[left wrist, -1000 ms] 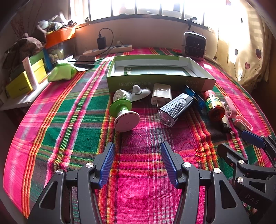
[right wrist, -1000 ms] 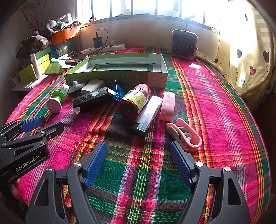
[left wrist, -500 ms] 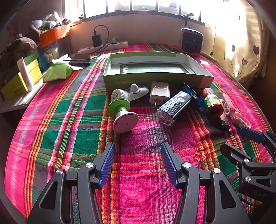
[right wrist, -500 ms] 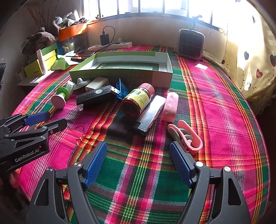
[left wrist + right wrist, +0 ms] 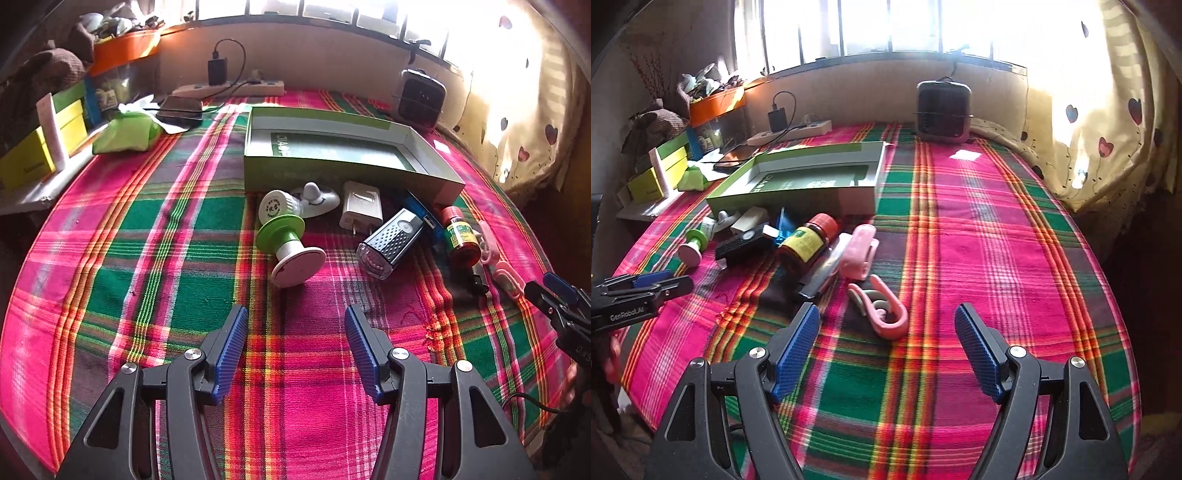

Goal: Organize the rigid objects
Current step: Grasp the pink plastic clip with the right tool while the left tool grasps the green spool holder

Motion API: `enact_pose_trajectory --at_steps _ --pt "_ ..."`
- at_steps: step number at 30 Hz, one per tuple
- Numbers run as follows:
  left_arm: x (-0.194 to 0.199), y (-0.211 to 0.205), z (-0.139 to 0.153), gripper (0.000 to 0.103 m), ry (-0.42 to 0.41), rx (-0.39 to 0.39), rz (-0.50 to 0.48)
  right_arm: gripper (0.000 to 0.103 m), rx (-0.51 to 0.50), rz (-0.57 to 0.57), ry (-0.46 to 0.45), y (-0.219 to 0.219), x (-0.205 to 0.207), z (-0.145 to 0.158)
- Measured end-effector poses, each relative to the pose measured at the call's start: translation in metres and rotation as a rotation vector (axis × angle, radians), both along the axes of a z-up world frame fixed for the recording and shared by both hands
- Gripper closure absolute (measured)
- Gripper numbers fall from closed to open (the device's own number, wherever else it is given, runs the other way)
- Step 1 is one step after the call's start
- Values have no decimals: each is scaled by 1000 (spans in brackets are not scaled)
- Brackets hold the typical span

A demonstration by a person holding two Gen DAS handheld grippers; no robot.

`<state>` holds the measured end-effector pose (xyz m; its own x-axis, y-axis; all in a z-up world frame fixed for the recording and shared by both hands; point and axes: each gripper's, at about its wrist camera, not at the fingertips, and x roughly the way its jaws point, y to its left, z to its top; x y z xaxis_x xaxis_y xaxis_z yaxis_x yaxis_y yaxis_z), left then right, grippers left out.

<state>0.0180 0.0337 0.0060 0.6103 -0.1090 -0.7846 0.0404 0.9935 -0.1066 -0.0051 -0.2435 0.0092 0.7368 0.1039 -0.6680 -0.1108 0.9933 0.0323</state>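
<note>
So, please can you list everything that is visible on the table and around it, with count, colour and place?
Plaid cloth: one, pink and green, covers table.
Open box: one, green, centre back.
Suction knob: one, green and white, lying before box.
White hook: one, against box front.
Charger plug: one, white, before box.
Torch: one, black, right of plug.
Blue item: one, behind torch.
Pill bottle: one, amber, red cap, lying.
Pink clip: one, nearest right gripper.
Pink case: one, beside bottle.
Heater: one, dark, back wall.
Power strip: one, white, back left.
Left gripper: open.
Right gripper: open.
</note>
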Motion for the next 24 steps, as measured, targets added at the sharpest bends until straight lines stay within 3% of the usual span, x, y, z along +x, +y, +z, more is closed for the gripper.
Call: enact_pose_trajectory --at_steps 9,24 --pt "10 -1 1 49 11 -10 5 27 -35 61 113 10 32 -18" --pt "39 4 1 49 15 19 46 27 -51 72 132 15 43 -19"
